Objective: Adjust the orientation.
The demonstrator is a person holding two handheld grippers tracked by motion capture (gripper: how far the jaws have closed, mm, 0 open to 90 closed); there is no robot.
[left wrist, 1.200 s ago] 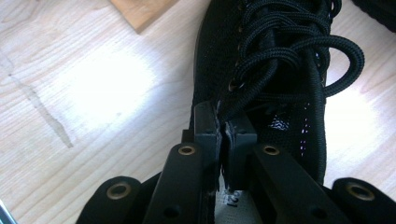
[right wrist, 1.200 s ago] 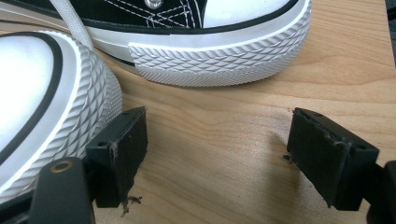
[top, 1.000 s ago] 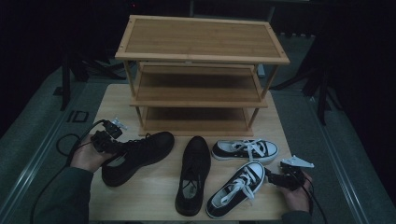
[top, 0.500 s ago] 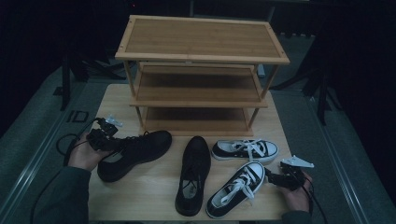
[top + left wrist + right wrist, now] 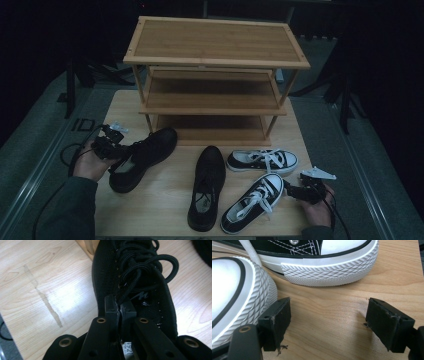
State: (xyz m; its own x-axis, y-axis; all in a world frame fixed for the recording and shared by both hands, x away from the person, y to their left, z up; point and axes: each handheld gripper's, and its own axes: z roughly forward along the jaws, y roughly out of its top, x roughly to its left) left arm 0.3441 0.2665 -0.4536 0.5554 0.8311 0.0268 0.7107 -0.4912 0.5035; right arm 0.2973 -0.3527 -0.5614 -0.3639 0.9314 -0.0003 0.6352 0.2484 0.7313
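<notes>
Dark room all around, with a light wood surface [image 5: 165, 182] and a three-tier bamboo rack [image 5: 215, 75] standing at its far side. The left tool [image 5: 116, 151] was clamped tight on the tongue of a black boot [image 5: 142, 157], right by the laces, as the left gripper view showed [image 5: 121, 310]. That boot sat on the surface's left part, toe pointing toward the rack's bottom shelf. A second black shoe [image 5: 207, 187] lay in the middle, apart from it. Over on the right, two black-and-white sneakers [image 5: 262, 161] lay side by side. The right tool [image 5: 290, 190] rested low at the surface with its jaws wide and nothing between them, one jaw just beside the near sneaker's toe cap [image 5: 239, 302].
</notes>
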